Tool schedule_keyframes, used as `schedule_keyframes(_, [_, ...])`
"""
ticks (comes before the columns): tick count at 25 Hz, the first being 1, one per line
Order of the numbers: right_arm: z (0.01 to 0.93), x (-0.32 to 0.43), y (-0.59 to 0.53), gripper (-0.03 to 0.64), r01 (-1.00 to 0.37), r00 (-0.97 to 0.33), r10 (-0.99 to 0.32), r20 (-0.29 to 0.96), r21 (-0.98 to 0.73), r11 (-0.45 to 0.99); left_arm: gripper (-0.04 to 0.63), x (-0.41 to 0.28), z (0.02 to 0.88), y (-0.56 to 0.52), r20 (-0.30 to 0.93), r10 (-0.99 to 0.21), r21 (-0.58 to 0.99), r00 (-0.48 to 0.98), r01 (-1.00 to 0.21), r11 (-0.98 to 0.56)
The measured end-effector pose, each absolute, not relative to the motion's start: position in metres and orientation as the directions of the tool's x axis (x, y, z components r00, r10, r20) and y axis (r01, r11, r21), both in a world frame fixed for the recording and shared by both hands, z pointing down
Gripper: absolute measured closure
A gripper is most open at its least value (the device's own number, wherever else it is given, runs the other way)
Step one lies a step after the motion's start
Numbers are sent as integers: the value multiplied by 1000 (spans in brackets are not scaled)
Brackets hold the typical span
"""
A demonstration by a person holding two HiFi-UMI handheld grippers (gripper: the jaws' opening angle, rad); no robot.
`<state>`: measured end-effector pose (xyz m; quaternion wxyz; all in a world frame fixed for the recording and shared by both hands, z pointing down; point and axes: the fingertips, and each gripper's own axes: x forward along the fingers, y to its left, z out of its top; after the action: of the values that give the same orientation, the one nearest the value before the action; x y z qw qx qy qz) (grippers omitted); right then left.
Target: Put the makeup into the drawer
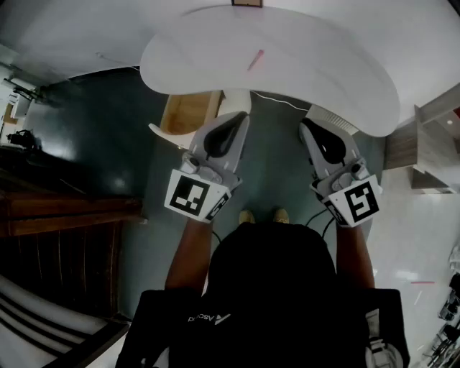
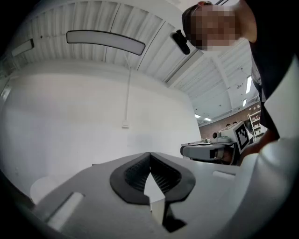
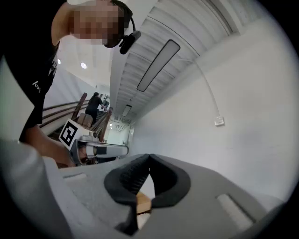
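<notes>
A thin pink makeup stick (image 1: 255,60) lies on the round white table (image 1: 323,65), toward its far side. Under the table's near left edge shows a light wooden box (image 1: 188,113), possibly the drawer; I cannot tell whether it is open. My left gripper (image 1: 233,118) is held level just short of the table edge, shut with nothing between its pads (image 2: 149,154). My right gripper (image 1: 307,126) hangs beside it at the same height, its jaws also meeting at the tips (image 3: 148,156) and holding nothing. Each gripper view looks at a bare white wall, with the other gripper (image 2: 210,150) (image 3: 93,149) to the side.
Dark green floor (image 1: 100,144) spreads below and to the left. Dark wooden stairs (image 1: 57,230) rise at the left, and a wooden shelf unit (image 1: 424,151) stands at the right. A small brown thing (image 1: 246,3) sits at the table's far edge. A person (image 3: 96,105) stands far off.
</notes>
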<state>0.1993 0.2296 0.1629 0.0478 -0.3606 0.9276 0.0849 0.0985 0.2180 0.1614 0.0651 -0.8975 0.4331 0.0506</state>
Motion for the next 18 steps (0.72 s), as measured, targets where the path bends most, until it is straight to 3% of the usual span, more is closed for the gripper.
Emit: schedule_keyframes(18, [167, 154, 223, 614, -696, -718, -687, -111, 116, 708, 584, 54, 161, 210, -162, -751, -79, 640, -767, -637])
